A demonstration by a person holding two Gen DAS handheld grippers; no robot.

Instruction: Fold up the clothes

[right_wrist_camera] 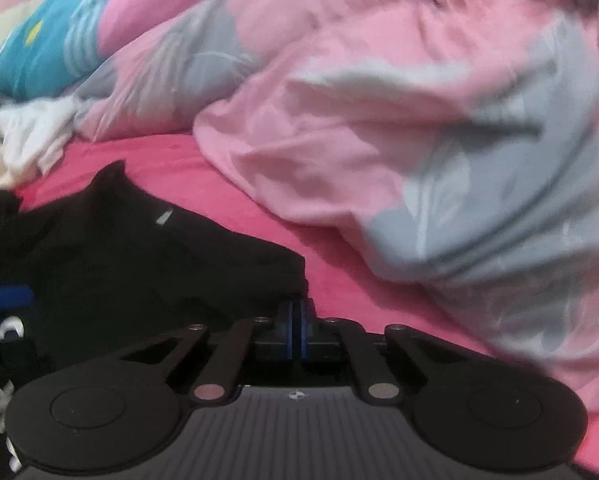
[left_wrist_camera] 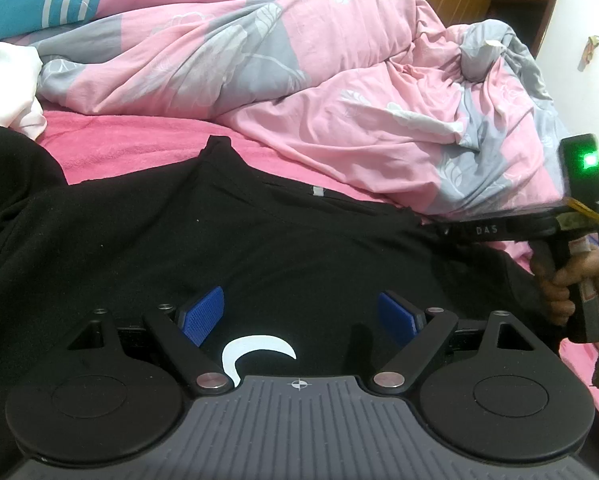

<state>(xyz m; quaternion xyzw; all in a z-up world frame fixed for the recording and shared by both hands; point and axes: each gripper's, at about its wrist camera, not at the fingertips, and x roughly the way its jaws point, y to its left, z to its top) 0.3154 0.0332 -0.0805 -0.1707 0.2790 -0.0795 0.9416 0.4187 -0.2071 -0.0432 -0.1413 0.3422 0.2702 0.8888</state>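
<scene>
Two handheld grippers work over one black T-shirt [left_wrist_camera: 259,248] spread on a bed with a deep pink sheet [left_wrist_camera: 139,140]. At the left, the left gripper [left_wrist_camera: 299,320] hovers just above the shirt's middle, its blue-padded fingers [left_wrist_camera: 203,314] spread wide and holding nothing; a white crescent print [left_wrist_camera: 255,350] shows on the fabric between them. The shirt runs side to side across this view, collar and small grey neck tag [left_wrist_camera: 318,191] on the far edge, a sleeve trailing off to the left. At the right, the right gripper [right_wrist_camera: 297,320], held in a hand [left_wrist_camera: 559,284], has its fingers pressed together on the shirt's right edge, near the shoulder. So the right side is the one gripped, and the cloth lies left of those fingers. Behind, a rumpled pink and grey floral quilt [left_wrist_camera: 339,92] fills the bed. The shirt looks dark, soft and partly wrinkled, and lies mostly flat. The right view is blurred.
</scene>
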